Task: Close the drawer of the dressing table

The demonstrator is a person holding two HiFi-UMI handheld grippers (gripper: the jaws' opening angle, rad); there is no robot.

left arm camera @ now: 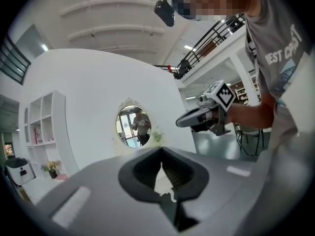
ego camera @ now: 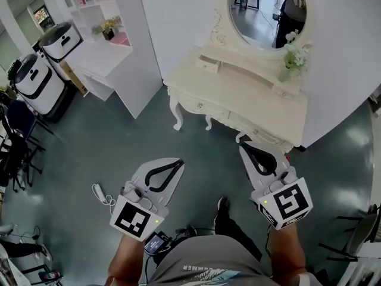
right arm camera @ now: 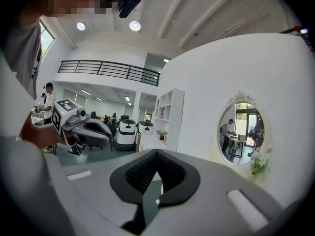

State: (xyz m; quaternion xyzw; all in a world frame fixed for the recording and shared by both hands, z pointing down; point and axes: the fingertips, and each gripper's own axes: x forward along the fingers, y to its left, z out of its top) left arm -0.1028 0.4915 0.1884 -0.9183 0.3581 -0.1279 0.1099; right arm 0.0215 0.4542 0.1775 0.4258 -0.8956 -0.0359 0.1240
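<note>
Grey left gripper (ego camera: 177, 163), right gripper (ego camera: 244, 148); black fingers (right arm camera: 138, 173); grey T-shirt (ego camera: 196, 271).

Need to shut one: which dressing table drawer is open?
The small upper-tier drawer left of the mirror; it juts forward, the others sit flush.

The left gripper (left arm camera: 165, 195) points its jaws, together, at the oval mirror (left arm camera: 134, 127).

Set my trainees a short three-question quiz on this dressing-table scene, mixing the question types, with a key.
1. True or false: the left gripper touches the dressing table.
2. In the head view, the vase of flowers stands at the table's: A left end, B right end, C middle.
3. Fill in: the jaws of the right gripper are ___ and hold nothing.
Key: 1 false; 2 B; 3 shut.
</note>
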